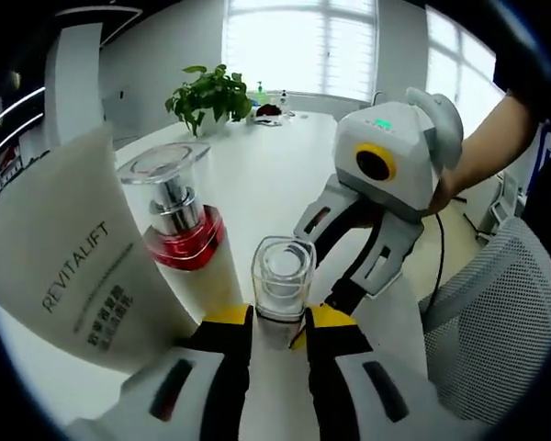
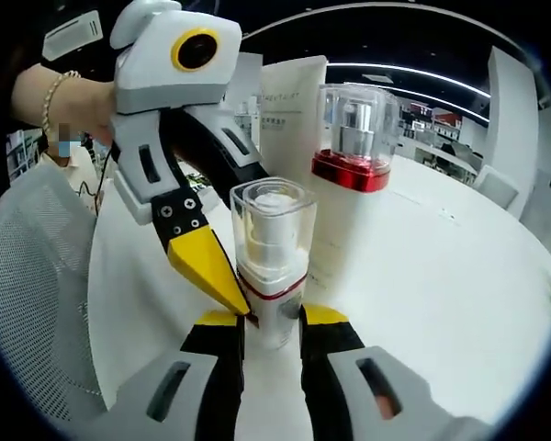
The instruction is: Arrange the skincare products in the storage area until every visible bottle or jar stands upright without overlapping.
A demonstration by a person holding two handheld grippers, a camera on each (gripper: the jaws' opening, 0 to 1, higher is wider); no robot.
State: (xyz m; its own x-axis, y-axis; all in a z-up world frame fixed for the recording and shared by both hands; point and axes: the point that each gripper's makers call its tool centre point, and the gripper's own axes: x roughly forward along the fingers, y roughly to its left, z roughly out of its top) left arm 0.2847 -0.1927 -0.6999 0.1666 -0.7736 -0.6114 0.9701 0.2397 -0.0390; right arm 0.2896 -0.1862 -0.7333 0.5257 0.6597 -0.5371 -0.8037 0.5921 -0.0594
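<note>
Between both grippers' fingers (image 2: 323, 315): small bottle (image 2: 272, 266).

Small clear-capped bottle (image 1: 282, 280) standing upright on white table, beside taller red-collared pump bottle (image 1: 185, 239) and white REVITALIFT tube (image 1: 69, 266).

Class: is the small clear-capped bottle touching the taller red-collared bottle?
Apart. The left gripper view shows white table between the small bottle and the red-collared bottle.

We carry 2 white grippers (image 1: 274, 323) (image 2: 272, 323) with black-backed jaws and yellow tips; 4 screws dot one black finger (image 2: 183, 220), and a beaded bracelet (image 2: 51, 92) circles one wrist.
</note>
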